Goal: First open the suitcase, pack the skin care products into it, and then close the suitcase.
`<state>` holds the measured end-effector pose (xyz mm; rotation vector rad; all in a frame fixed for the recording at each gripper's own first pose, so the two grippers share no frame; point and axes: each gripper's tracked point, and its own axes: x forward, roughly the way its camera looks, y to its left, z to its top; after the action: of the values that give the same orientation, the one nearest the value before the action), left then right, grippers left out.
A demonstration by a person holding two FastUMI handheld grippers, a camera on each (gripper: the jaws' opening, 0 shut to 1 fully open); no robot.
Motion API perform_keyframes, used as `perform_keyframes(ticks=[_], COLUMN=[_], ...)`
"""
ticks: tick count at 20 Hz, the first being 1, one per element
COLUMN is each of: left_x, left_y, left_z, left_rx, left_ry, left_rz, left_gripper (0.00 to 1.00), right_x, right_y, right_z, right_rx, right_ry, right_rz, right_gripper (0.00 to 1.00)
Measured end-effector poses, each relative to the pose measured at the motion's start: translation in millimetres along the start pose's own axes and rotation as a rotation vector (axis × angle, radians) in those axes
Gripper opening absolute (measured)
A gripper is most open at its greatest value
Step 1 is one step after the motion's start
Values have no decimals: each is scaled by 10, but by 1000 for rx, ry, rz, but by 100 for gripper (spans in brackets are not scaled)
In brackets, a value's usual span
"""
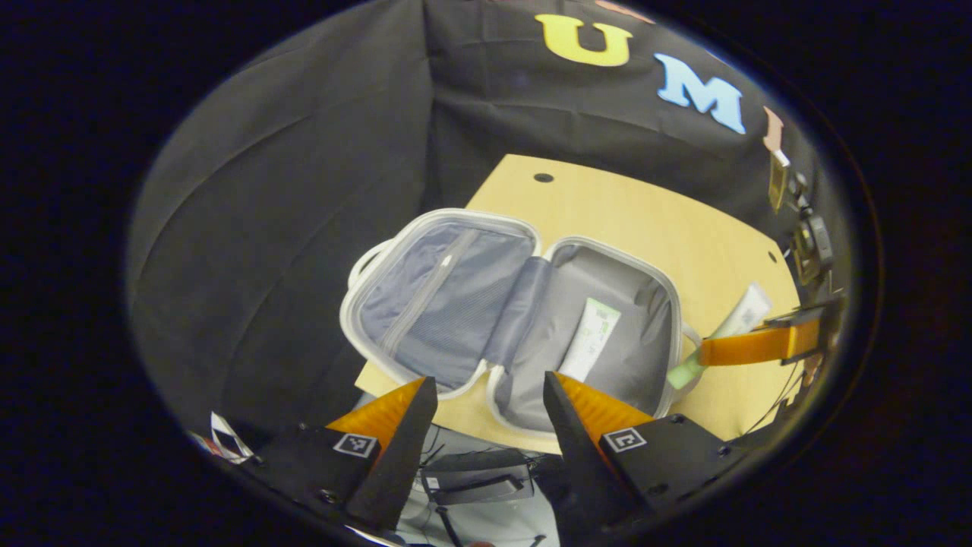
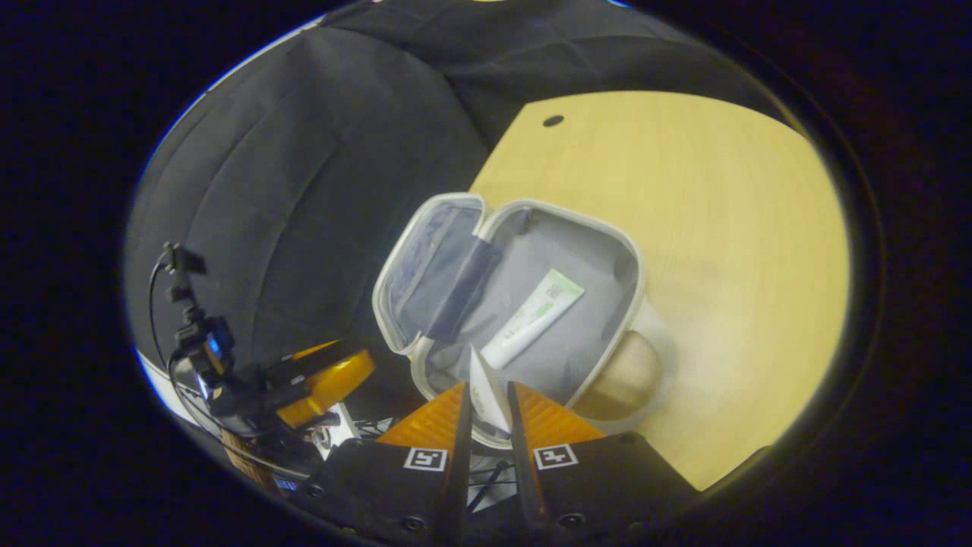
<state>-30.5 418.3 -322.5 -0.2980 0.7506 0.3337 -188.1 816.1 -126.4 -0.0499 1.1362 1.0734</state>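
Observation:
A small grey suitcase (image 1: 456, 296) lies wide open on the wooden table (image 1: 630, 213). Its left half has a zipped mesh pocket. In its right half rests a white-and-green tube (image 1: 591, 338). My left gripper (image 1: 488, 377) hovers open over the case's near edge, nothing between its fingers. In the right gripper view, my right gripper (image 2: 487, 386) is shut on a second white tube (image 2: 480, 372), just above the near rim of the suitcase (image 2: 607, 251), where the first tube (image 2: 531, 319) lies. From the left gripper view, that held tube (image 1: 733, 323) has a green cap and hangs right of the case.
The table (image 2: 729, 228) has a cable hole (image 1: 543, 177) at its far side and bare wood right of the case. A camera rig (image 1: 809, 243) stands at the table's right edge. Dark gear (image 1: 478, 475) sits below the near edge.

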Motion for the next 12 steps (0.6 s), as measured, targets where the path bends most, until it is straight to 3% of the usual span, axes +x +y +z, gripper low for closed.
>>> perform_keyframes(ticks=[3,5,7,9,10,11,12], left_x=[-150,-222,-211,-63,8,86,162], left_y=[324,499,721,953,1044,1156,1277], left_z=[-38,50,136,285,391,507,617], left_rx=[-90,-128,-147,-165,-175,-184,-196], left_ry=[-18,-41,-39,-47,-51,-52,-52], left_rz=[31,30,41,46,43,46,53], left_gripper=[96,89,92,92,92,92,92], right_x=[181,269,339,335,351,345,289], right_y=[-63,-124,-201,-179,-177,-190,-196], right_z=[-9,-36,-6,103,175,207,258], right_rx=[35,67,68,87,96,101,108], right_ry=[60,95,85,51,29,5,-17], right_rz=[-61,-91,-148,-147,-153,-157,-157], right_gripper=[27,27,28,65,88,95,95])
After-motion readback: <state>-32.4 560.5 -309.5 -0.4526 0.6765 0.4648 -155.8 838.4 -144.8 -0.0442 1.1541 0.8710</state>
